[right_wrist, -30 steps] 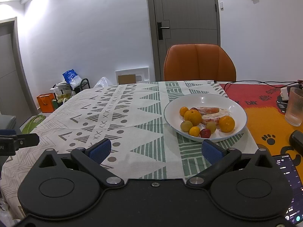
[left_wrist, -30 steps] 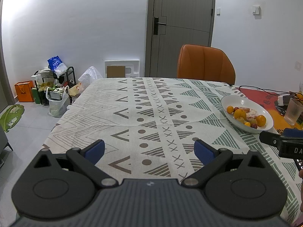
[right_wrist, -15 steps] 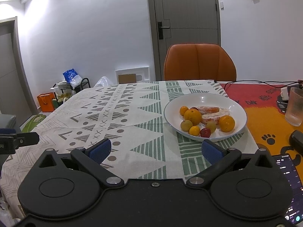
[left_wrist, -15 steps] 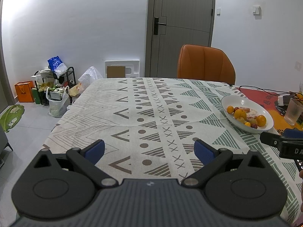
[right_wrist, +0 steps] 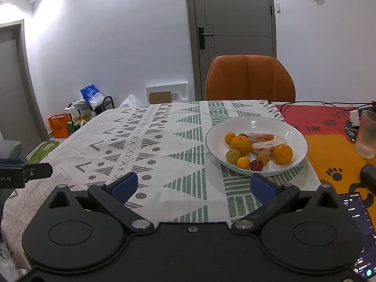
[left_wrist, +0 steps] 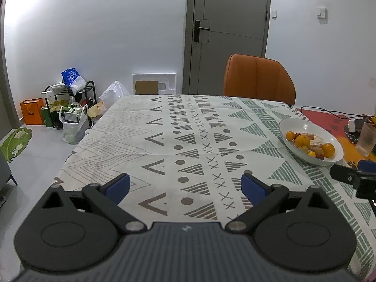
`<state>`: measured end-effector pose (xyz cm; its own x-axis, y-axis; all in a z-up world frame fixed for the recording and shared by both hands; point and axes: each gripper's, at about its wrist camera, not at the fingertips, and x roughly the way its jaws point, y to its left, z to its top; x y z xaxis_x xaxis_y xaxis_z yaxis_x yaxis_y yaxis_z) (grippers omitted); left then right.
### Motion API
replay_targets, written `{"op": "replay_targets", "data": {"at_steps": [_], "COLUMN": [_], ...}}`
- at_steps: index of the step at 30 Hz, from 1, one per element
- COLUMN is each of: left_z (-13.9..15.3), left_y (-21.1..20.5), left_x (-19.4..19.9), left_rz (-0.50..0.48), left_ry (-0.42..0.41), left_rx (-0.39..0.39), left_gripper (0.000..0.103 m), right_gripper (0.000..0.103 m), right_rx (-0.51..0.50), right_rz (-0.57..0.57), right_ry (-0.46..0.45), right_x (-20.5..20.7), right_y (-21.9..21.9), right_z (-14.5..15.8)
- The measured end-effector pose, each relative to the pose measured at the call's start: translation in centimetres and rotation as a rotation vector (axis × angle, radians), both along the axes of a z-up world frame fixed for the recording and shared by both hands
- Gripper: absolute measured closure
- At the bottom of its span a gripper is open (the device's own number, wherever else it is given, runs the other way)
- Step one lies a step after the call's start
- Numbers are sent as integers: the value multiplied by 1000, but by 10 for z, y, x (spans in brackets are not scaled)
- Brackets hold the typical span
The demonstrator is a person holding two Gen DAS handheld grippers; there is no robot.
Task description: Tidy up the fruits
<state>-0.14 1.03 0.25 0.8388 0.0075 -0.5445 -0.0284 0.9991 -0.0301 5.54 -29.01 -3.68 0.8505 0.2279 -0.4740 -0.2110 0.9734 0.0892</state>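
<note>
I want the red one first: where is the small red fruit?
In the right wrist view the small red fruit lies at the near rim of the white bowl, between a small orange citrus and a yellow-green fruit.

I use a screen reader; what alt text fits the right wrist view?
The right gripper, jaws open and empty, hovers over a patterned tablecloth just short of a white plate of oranges and small fruit. An orange chair stands beyond.

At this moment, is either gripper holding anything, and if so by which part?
Nothing is held. The left gripper and right gripper are both open and empty above the tablecloth; all fruit sits in the white bowl.
</note>
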Motion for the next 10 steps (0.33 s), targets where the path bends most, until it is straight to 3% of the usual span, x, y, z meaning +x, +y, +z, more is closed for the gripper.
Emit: {"op": "replay_targets", "data": {"at_steps": [10], "left_z": [0], "left_y": [1], "left_x": [0], "left_rz": [1], "left_ry": [-5], "left_rx": [2], "left_gripper": [3], "right_gripper": [0], "right_rx": [-2], "right_rz": [-6], "right_ry": [0], "right_x": [0], "right_y": [-2], "right_z": [-1]}}
